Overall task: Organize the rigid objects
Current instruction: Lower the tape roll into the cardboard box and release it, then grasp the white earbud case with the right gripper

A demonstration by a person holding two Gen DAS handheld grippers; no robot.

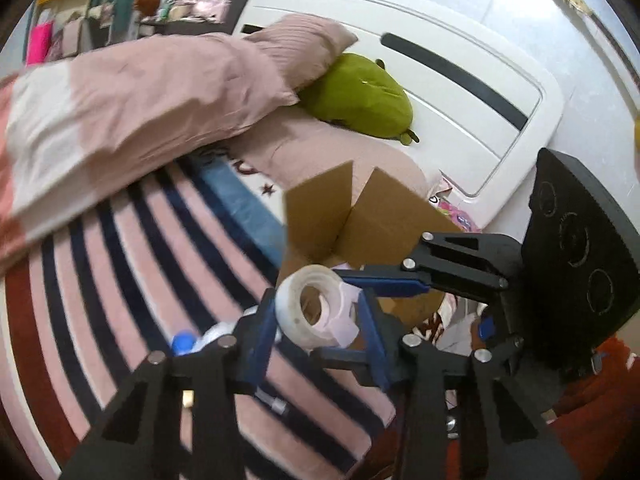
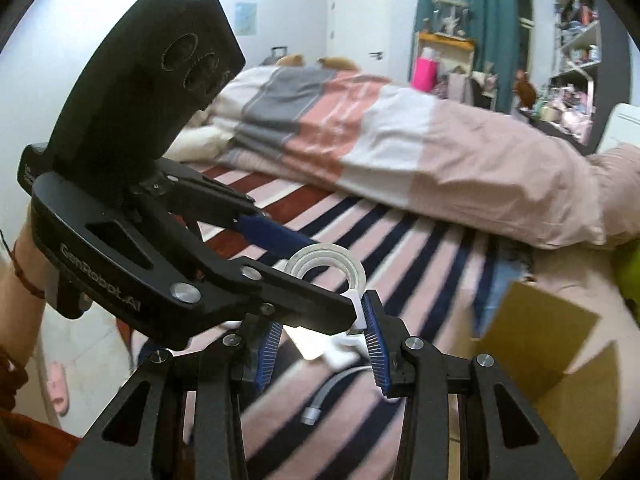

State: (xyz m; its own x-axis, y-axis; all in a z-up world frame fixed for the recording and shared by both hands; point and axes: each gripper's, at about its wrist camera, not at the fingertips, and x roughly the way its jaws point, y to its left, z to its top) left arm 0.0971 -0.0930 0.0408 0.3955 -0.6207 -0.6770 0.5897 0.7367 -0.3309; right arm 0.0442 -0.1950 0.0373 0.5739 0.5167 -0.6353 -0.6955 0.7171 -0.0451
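My left gripper (image 1: 318, 316) is shut on a clear tape roll (image 1: 316, 306) and holds it above the striped bed, just in front of an open cardboard box (image 1: 360, 216). The roll also shows in the right wrist view (image 2: 328, 266), pinched between the left gripper's blue pads (image 2: 276, 236). My right gripper (image 2: 322, 336) is open, with the left gripper crossing in front of it; a white piece (image 2: 358, 312) lies between its fingers, untouched as far as I can tell. The right gripper also shows in the left wrist view (image 1: 420, 280). The box stands at the right (image 2: 548, 344).
A silver-tipped white cable (image 2: 320, 404) and a blue-capped white bottle (image 1: 188, 342) lie on the striped blanket (image 1: 132, 264). A folded duvet (image 1: 132, 108), pillow and green plush toy (image 1: 360, 96) lie behind. The white headboard (image 1: 460, 80) is beyond the box.
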